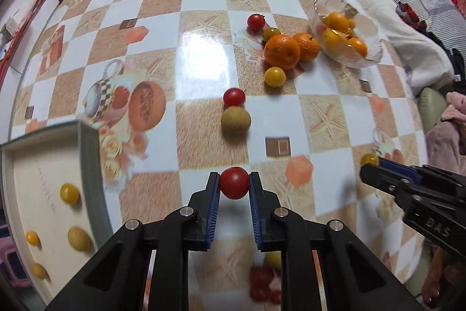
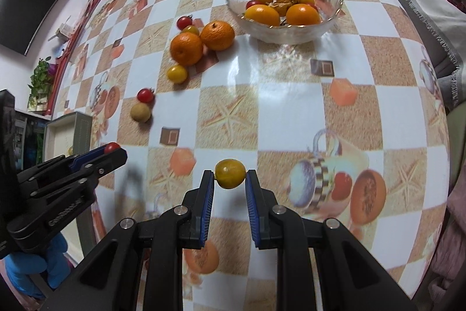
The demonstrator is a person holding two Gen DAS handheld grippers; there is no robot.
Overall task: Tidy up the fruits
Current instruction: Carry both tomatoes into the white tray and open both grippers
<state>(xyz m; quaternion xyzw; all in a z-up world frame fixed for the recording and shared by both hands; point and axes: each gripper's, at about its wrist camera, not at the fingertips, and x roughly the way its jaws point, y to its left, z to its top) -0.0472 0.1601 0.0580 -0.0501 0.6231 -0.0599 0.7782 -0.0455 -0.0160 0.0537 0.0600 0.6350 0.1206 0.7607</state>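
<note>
Now | your left gripper [image 1: 234,183] pinches a red cherry tomato [image 1: 234,182] | right gripper [image 2: 230,174] pinches a yellow one [image 2: 230,174] | thin-skinned, slippery: squeeze lightly across the middle | tray [image 1: 87,165] at nine o'clock

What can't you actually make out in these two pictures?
- Left wrist view: blurred red and yellow fruit under the left gripper, partly hidden by its fingers; kind unclear.
- Left wrist view: the box is cut off by the picture edge.
- Right wrist view: fruit low in the glass bowl overlap; count unclear.
</note>
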